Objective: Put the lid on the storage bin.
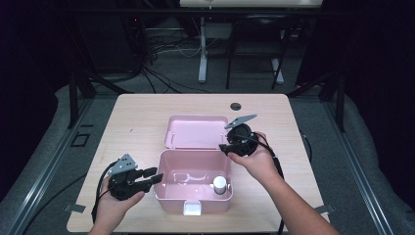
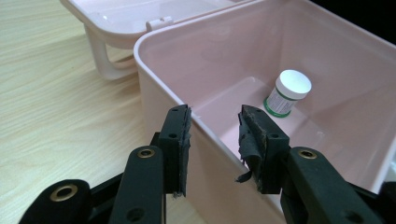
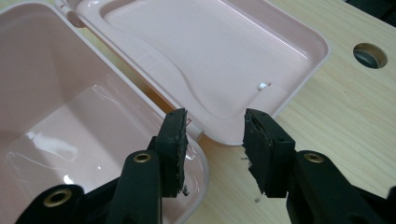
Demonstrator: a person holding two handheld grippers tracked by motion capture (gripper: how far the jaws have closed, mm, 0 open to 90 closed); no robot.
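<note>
Light wood-grain tabletop (image 1: 142, 127), rounded corners, centre of the high view; round cable hole (image 1: 236, 106) near its far edge, upper middle. Pink plastic box (image 1: 169, 188) sits lower centre of the tabletop, open, its lid (image 1: 195, 131) flipped back flat on the wood behind it, inside face up. White latch tab (image 1: 192, 209) on the box's near wall. One small white-capped jar (image 1: 219, 184) with a green-banded label stands upright in the box, lower right corner of the interior in the high view; in the left claw view it is upper right (image 2: 287, 93), on the box floor close to the far wall. Left claw (image 1: 155, 176) at lower left of the high view, held by a hand, tips at the box's left wall; in the left claw view (image 2: 214, 140) the jaws straddle the rim of that wall, one outside, one inside, gap visible on both sides, so part open and not pressing. Right claw (image 1: 222, 147) right of centre in the high view, at the lid's near right corner by the box's back rim; in the right claw view (image 3: 214, 149) the jaws stand part open above the lid's edge and bare wood, holding nothing. Room around is dark: black curtains at the sides, grey floor (image 1: 313, 117), tangle of cables (image 1: 166, 46) and a white desk leg (image 1: 202, 49) at top centre, metal rails along the left and right floor edges.
</note>
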